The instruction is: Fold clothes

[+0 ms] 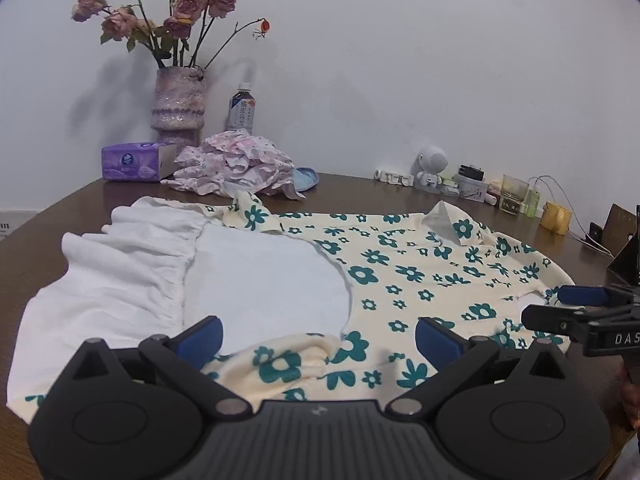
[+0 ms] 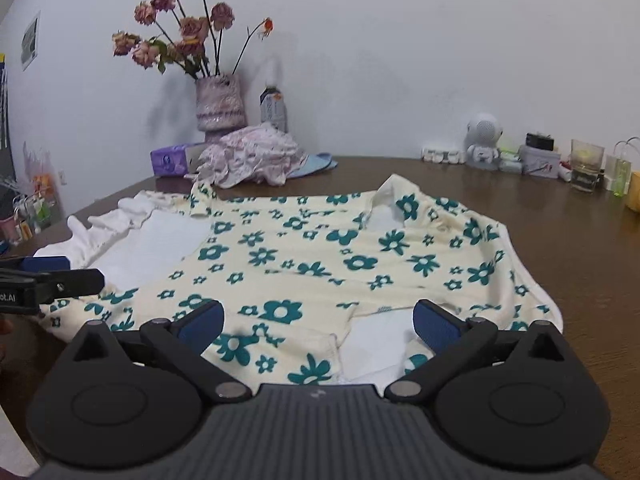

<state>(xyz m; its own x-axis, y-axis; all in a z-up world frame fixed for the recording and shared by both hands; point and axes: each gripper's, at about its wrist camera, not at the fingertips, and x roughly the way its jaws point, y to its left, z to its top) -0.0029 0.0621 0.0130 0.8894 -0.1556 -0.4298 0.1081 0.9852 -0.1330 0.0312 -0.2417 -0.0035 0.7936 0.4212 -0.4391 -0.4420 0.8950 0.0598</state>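
With both your left gripper (image 1: 319,334) and right gripper (image 2: 319,322) spread wide and empty, the dress (image 2: 320,256) hem may bunch when you regrasp.

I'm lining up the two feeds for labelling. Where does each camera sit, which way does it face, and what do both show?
Left wrist: on the left tool, looking forward and slightly down over the cream dress with teal flowers on the brown wooden table; own open blue pads show, and the right tool enters at the right edge.
Right wrist: on the right tool, same direction, further right; open pads, and the left tool at the left edge.
Shared: dress, table, pink vase of dried roses.
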